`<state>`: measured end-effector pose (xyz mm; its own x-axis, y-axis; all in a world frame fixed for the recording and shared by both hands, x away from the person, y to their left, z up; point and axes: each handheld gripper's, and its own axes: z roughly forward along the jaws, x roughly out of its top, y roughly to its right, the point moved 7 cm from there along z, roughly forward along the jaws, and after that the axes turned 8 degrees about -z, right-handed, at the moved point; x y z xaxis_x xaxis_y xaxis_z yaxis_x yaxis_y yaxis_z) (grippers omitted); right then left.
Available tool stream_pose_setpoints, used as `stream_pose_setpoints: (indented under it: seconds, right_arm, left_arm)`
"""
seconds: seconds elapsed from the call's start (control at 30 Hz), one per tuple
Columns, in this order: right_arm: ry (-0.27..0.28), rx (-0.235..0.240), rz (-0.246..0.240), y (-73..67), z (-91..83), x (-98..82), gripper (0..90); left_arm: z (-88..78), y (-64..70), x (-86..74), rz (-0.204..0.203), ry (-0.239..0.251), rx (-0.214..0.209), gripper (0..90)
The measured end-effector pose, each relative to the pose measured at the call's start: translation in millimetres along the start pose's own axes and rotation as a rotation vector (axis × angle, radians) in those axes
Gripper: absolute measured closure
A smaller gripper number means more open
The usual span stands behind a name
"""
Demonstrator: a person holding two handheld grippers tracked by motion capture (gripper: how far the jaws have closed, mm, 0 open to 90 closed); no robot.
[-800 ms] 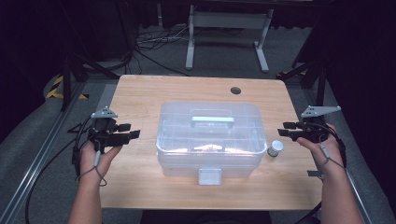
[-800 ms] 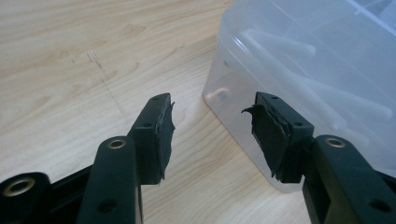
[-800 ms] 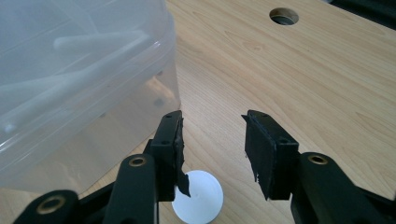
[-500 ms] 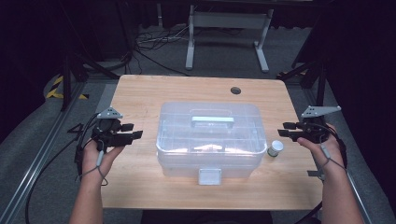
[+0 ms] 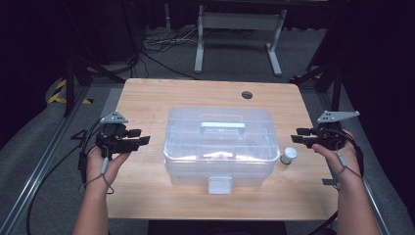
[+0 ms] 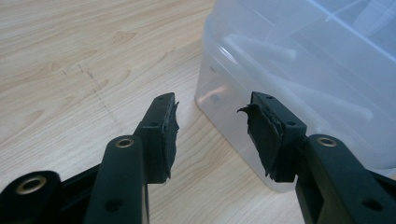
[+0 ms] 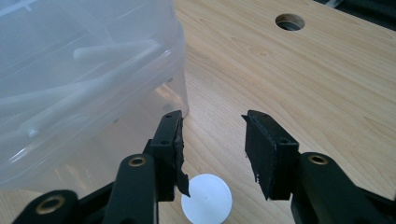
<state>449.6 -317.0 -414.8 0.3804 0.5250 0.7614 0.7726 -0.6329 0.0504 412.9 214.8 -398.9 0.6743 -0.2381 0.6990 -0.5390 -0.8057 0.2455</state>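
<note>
A clear plastic storage box (image 5: 219, 147) with a pale handle (image 5: 222, 126) on its lid and a front latch (image 5: 219, 185) stands in the middle of the wooden table (image 5: 147, 103). My left gripper (image 5: 138, 136) hovers open just left of the box, its tips pointing at the box's side. In the left gripper view the jaws (image 6: 210, 105) stand apart with nothing between them, and the box corner (image 6: 280, 70) is close ahead. My right gripper (image 5: 299, 135) is open to the right of the box. Below its tips (image 7: 212, 119) stands a small white-capped jar (image 7: 207, 200), apart from the pads.
The jar (image 5: 288, 155) stands on the table between the box and my right hand. A round cable hole (image 5: 247, 94) is at the table's far right. Long whitish items lie inside the box (image 7: 84, 93). Cables and a metal stand (image 5: 235, 29) lie on the floor beyond.
My left gripper has edged a little to the right, closer to the box's side. The right gripper, the box and the jar have stayed where they were.
</note>
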Motion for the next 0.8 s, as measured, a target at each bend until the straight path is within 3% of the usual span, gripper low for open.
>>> stream_pose_setpoints:
  seconds: [0.2, 0.43, 0.7, 0.8]
  right_arm:
    - [0.01, 0.013, -0.002, -3.1, -1.6, 2.4, 58.0]
    - [0.012, 0.018, 0.012, -2.4, -1.6, 1.0, 55.9]
    - [-0.005, 0.026, 0.034, -4.5, 2.0, -3.8, 53.7]
    - [0.001, 0.03, 0.039, -5.0, 1.3, -5.7, 52.6]
  left_arm:
    - [-5.6, 8.5, 5.3, 0.018, -0.001, -0.026, 54.8]
    - [-12.6, 34.6, 22.9, 0.097, -0.016, -0.077, 50.0]
    - [-13.0, 56.6, 46.8, 0.143, -0.004, -0.135, 44.3]
    - [-8.3, 75.3, 60.6, 0.185, -0.016, -0.172, 42.4]
